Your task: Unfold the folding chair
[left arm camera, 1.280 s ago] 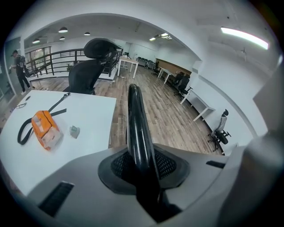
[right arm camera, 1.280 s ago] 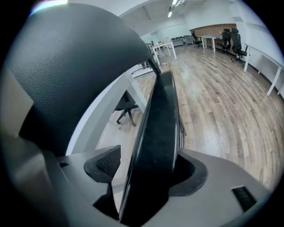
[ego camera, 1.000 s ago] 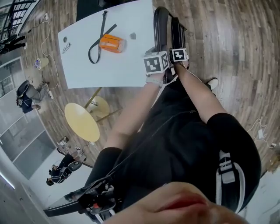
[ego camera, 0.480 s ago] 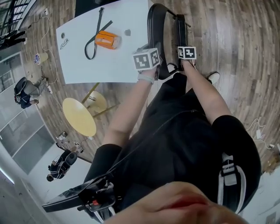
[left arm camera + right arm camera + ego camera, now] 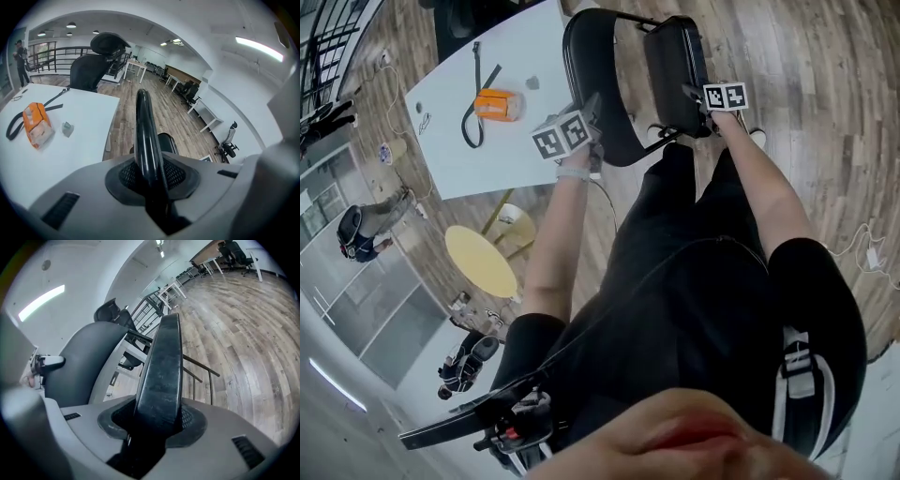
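Left gripper (image 5: 150, 185) is clamped on the chair's (image 5: 675, 66) black frame tube (image 5: 144, 126). Right gripper (image 5: 157, 425) is clamped on the seat edge (image 5: 161, 366). Chair stands on the floor (image 5: 806, 84) just ahead of both, with a gap between frame loop and seat. Tabletop (image 5: 502, 145) edge sits close on my left gripper's left. There's open floor to the right of the right gripper.

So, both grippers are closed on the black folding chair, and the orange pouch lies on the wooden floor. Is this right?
Not quite. The orange pouch lies on the white table, not the floor; the head view shows it. The left gripper and right gripper are closed on the folding chair.
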Demonstrator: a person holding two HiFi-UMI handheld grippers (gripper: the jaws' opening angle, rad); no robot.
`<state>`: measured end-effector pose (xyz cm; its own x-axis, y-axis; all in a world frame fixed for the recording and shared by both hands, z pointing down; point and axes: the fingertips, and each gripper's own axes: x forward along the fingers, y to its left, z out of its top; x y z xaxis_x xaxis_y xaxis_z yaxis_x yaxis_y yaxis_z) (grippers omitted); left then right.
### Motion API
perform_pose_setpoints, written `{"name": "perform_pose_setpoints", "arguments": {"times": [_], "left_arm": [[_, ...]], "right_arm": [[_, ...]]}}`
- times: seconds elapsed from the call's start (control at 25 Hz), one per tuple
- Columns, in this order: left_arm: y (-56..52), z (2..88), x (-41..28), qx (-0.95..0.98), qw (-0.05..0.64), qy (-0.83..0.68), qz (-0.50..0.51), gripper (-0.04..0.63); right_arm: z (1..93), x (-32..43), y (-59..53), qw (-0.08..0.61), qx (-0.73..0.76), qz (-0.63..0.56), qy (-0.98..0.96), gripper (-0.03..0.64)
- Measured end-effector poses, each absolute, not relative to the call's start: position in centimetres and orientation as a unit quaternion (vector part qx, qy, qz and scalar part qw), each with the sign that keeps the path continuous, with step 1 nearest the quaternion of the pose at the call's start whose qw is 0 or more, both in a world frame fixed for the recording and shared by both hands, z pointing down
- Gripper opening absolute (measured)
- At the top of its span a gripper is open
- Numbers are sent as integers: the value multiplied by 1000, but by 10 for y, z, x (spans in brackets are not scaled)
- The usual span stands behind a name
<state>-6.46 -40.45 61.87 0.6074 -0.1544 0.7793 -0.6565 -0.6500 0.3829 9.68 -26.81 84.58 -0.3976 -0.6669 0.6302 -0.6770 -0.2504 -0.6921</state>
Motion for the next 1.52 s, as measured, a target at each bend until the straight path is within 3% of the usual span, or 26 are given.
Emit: {"name": "perform_pose_setpoints", "arguments": {"times": [0.92, 1.4, 1.52], "left_arm": [[-381, 685, -41, 833, 380, -218, 337, 67], [-356, 711, -12, 836, 386, -206, 332, 67], [-354, 723, -7, 836, 383, -207, 335, 69]], "right_arm": [[972, 250, -145, -146, 428, 614, -647, 172], [1049, 304, -97, -165, 393, 651, -628, 192], [1080, 325, -77, -111, 423, 659, -612, 195]]}}
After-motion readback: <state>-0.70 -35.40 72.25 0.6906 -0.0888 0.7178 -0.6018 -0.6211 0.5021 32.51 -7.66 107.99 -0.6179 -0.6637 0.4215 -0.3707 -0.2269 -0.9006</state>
